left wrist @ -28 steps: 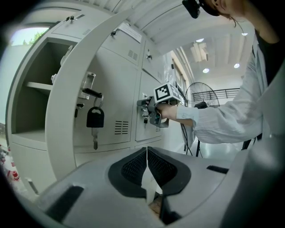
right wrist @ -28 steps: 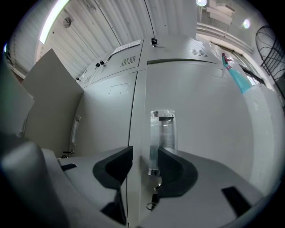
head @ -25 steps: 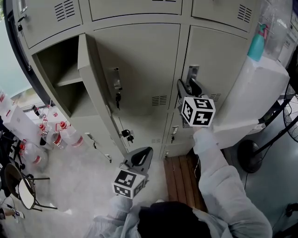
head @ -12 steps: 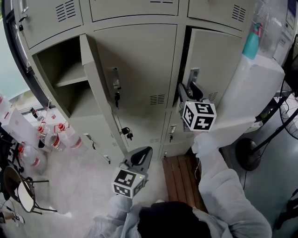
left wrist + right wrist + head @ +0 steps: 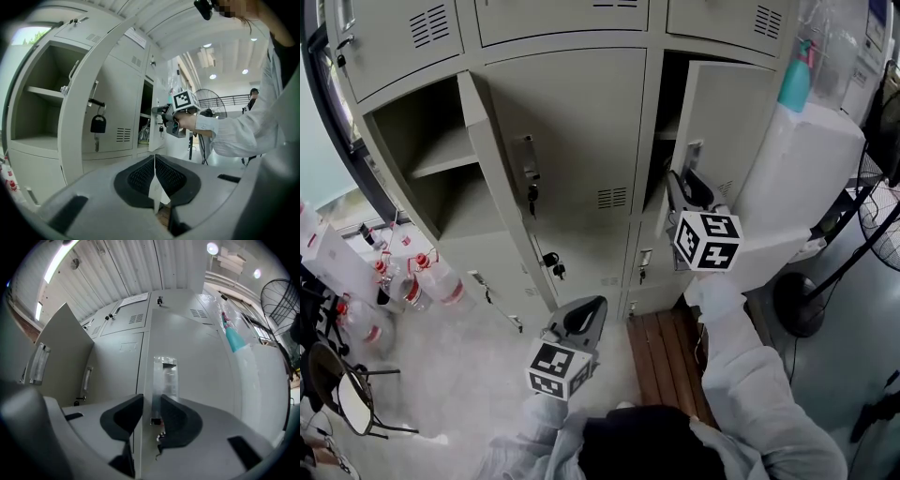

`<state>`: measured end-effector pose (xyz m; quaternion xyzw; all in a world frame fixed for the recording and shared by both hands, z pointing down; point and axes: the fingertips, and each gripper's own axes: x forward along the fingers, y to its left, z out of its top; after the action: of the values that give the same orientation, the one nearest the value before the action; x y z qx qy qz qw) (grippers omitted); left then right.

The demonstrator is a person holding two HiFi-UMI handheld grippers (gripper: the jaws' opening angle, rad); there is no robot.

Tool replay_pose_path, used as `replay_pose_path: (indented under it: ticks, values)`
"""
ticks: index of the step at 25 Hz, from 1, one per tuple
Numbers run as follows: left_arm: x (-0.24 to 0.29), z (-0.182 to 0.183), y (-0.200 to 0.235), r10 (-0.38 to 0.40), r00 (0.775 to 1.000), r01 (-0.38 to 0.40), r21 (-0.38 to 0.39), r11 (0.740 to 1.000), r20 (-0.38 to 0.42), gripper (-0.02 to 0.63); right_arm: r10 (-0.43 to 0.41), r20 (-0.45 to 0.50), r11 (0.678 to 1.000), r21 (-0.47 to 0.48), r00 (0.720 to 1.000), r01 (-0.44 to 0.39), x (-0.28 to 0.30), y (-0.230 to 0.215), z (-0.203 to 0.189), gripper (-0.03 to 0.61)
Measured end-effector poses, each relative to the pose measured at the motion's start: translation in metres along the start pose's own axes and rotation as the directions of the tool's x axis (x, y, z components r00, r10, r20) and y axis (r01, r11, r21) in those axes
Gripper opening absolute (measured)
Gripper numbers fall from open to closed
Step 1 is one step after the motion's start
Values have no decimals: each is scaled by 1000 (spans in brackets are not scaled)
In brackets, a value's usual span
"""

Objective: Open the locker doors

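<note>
A bank of grey lockers fills the head view. The right locker door (image 5: pixel 733 117) stands ajar, and a dark gap shows along its left edge. My right gripper (image 5: pixel 680 185) straddles that edge by the metal handle plate (image 5: pixel 165 373). Its jaws have just been closing, and the pads now press on the right locker door (image 5: pixel 199 362) with the edge between them. The left locker door (image 5: pixel 484 159) hangs wide open on bare shelves. My left gripper (image 5: pixel 587 315) hangs low before the lockers, shut and holding nothing; the same left gripper (image 5: pixel 155 161) touches nothing.
The shut middle door (image 5: pixel 581 131) has keys (image 5: pixel 532 195) hanging in its lock. A white cabinet (image 5: pixel 811 173) with a teal spray bottle (image 5: pixel 794 82) stands close to the ajar door. Plastic bottles (image 5: pixel 427 281) lie on the floor at the left; a wooden board (image 5: pixel 661 361) lies below.
The right locker door has swung from shut to ajar, and the gap at its left edge has widened. My right gripper came back with it. The left gripper stayed put.
</note>
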<state>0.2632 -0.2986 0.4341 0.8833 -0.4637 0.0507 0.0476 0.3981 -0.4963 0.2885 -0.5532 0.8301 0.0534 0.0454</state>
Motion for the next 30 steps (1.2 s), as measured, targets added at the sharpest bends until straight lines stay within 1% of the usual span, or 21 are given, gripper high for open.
replay_pose_path:
  ticks: [9,24,27,30]
  values:
    - [4,-7,-17,-36,999,36,6,999,-11,11,30,17,1000,4,999,-30,-32,-7,4,123]
    - [24,-9,-50,-106,994,108,37,994,-38,11,91,9,996,3,996,-91,-81,-31,7,137]
    - [31,-10,-56,-126,991,128,39,991,-42,11,95,10,995,-4,995,-95,-89,-36,8,138]
    - [38,-9,-64,-151,987,153,40,987,-48,11,82,9,996,-17,997,-82,-96,-42,8,140]
